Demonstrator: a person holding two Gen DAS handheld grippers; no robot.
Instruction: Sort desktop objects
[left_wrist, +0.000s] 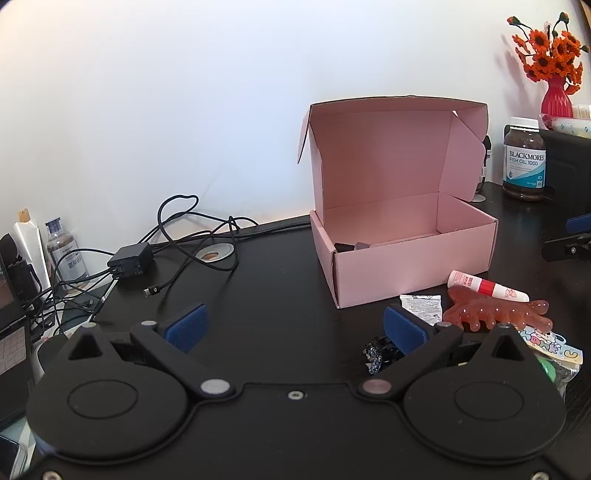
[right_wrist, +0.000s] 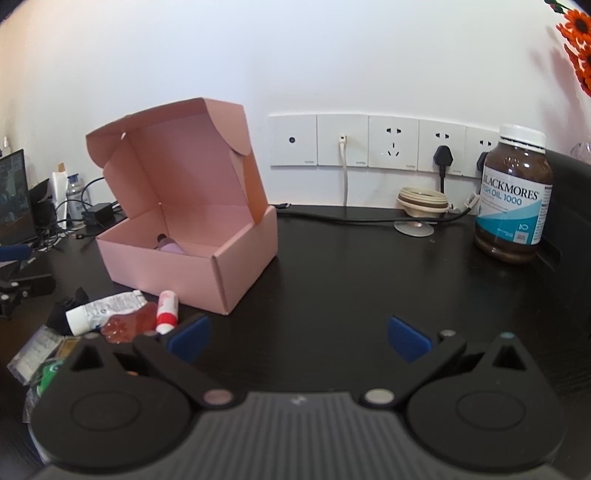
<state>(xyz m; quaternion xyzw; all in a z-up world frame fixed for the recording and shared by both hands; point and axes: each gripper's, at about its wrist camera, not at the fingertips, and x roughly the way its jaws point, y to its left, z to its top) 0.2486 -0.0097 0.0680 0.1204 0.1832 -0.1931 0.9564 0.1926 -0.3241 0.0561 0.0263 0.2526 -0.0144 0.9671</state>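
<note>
An open pink cardboard box (left_wrist: 406, 273) (right_wrist: 192, 273) stands on the black desk with its lid up; a dark item and a lilac item (right_wrist: 170, 246) lie inside. In front of it lie a red-and-white tube (left_wrist: 487, 287) (right_wrist: 167, 309), a translucent red comb (left_wrist: 495, 314) (right_wrist: 127, 326), a white tube (left_wrist: 421, 306) (right_wrist: 103, 312), a sparkly black clip (left_wrist: 378, 352) and a printed packet (left_wrist: 550, 350) (right_wrist: 37, 354). My left gripper (left_wrist: 293, 326) is open, low over the desk, left of these items. My right gripper (right_wrist: 299, 338) is open with bare desk between its blue pads.
A fish oil bottle (left_wrist: 524, 158) (right_wrist: 513, 195) stands at the back right beside a black box (right_wrist: 569, 206). Cables and a charger (left_wrist: 131, 260) lie at the back left. Wall sockets (right_wrist: 369, 142), a tape roll (right_wrist: 423, 203) and a red vase of orange flowers (left_wrist: 556, 99) line the back.
</note>
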